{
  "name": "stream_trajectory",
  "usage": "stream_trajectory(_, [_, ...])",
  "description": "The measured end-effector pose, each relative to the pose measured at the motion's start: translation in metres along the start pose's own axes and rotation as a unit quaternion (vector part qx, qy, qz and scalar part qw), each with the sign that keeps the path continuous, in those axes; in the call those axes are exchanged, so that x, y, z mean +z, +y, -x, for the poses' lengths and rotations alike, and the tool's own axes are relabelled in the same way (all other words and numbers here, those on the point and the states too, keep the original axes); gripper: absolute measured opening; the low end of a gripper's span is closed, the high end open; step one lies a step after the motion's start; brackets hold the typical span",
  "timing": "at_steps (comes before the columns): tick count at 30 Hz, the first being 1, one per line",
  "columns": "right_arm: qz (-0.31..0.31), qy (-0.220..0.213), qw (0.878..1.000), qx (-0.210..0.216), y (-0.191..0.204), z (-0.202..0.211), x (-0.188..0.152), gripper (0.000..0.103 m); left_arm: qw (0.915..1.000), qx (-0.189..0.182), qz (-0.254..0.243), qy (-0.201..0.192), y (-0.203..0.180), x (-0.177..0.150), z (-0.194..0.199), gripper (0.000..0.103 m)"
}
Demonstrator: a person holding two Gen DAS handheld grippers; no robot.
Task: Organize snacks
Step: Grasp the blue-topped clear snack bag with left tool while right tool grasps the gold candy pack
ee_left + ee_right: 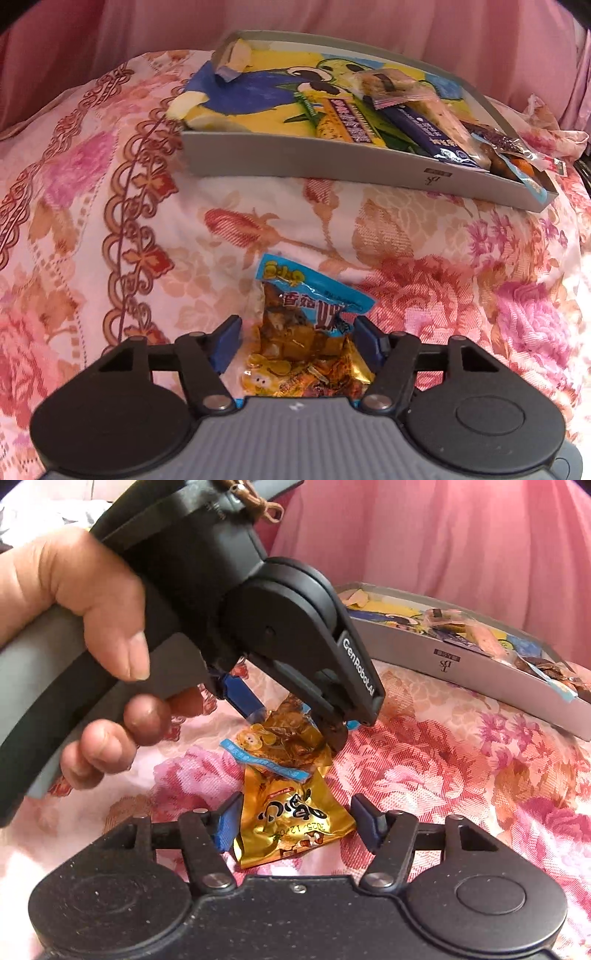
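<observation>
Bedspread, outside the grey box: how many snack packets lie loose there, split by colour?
Blue-topped clear packet: 1
Gold foil packet: 1
Total: 2

My left gripper [295,720] covers the upper end of the blue-edged snack packet [284,749]. My own right housing hides the gold packet's [291,823] lower edge. The grey box's [480,672] right end runs off frame.

A floral bedspread [110,229] covers the surface, with a pink curtain [369,22] behind.
</observation>
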State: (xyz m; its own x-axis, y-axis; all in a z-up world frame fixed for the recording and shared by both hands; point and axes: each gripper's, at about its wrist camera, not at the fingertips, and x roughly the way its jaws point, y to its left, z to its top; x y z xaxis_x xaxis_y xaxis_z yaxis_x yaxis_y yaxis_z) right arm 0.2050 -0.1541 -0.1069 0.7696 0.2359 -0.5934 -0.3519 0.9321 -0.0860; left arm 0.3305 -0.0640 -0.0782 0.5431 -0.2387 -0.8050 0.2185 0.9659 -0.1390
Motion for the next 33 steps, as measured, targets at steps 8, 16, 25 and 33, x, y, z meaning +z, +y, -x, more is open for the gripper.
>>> stream_trajectory(8, [-0.023, 0.045, 0.998, 0.022, -0.019, 0.012, 0.003, 0.065, 0.9998, 0.009, 0.018, 0.000, 0.003, -0.003, 0.004, 0.068])
stream_trajectory(16, [-0.020, 0.040, 0.999, -0.024, -0.028, 0.017, 0.000, 0.065, 0.9995, 0.015, 0.029, 0.001, 0.016, -0.013, 0.015, 0.068])
stream_trajectory(25, [0.006, 0.031, 0.999, -0.010, -0.043, 0.000, -0.002, 0.092, 0.9995, -0.008, 0.022, -0.022, 0.022, -0.027, 0.018, 0.077])
stream_trajectory(33, [-0.007, 0.023, 1.000, 0.013, -0.045, -0.003, -0.004, 0.077, 0.9994, -0.012, -0.017, -0.029, 0.017, -0.036, 0.018, 0.083])
